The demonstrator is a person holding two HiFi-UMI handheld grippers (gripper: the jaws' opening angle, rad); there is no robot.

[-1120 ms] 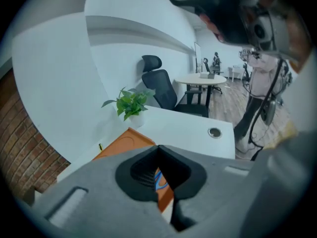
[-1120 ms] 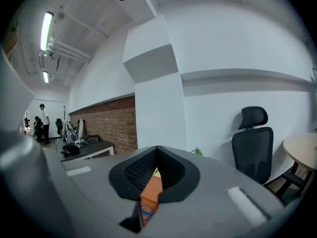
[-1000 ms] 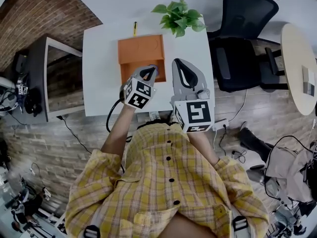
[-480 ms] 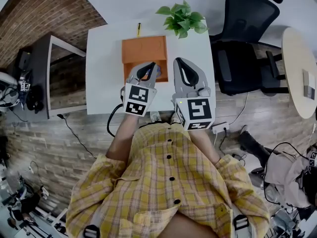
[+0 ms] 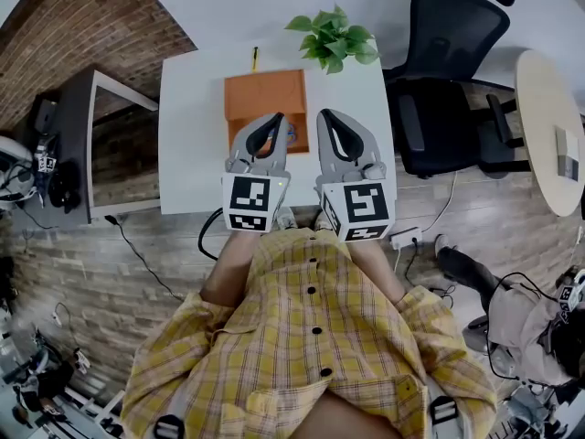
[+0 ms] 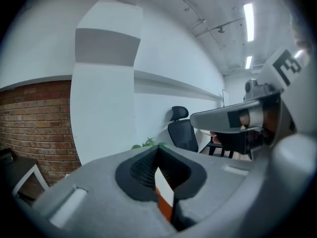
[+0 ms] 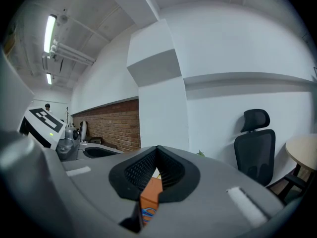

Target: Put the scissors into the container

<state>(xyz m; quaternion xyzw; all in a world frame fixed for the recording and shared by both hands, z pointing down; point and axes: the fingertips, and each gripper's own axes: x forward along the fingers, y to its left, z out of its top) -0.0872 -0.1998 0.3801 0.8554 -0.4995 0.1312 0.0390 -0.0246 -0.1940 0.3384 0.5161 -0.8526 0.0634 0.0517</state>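
Observation:
An orange container [image 5: 260, 94] lies on the white table [image 5: 192, 126]. A bit of blue, seemingly the scissors' handle [image 5: 291, 135], shows inside its near right corner, between my two grippers. The left gripper [image 5: 277, 117] hangs over the container's near edge, jaws together with nothing between them. Beside it, the right gripper [image 5: 325, 114] is shut and empty too, just right of the container. The right gripper view looks past its own gripper [image 7: 157, 150] at orange with a blue loop [image 7: 148, 214]. Past the left gripper [image 6: 157, 150] in the left gripper view, only an orange strip [image 6: 163, 206] shows.
A potted plant [image 5: 334, 35] stands at the table's far right, and a yellow pen-like thing [image 5: 254, 58] lies at the far edge. A black office chair [image 5: 448, 62] is to the right, with a round table [image 5: 548, 126] beyond it. A dark side desk [image 5: 101, 144] stands left.
The left gripper has straightened from a tilt and now lies parallel to the right one, drawn back a little. The right gripper has barely moved.

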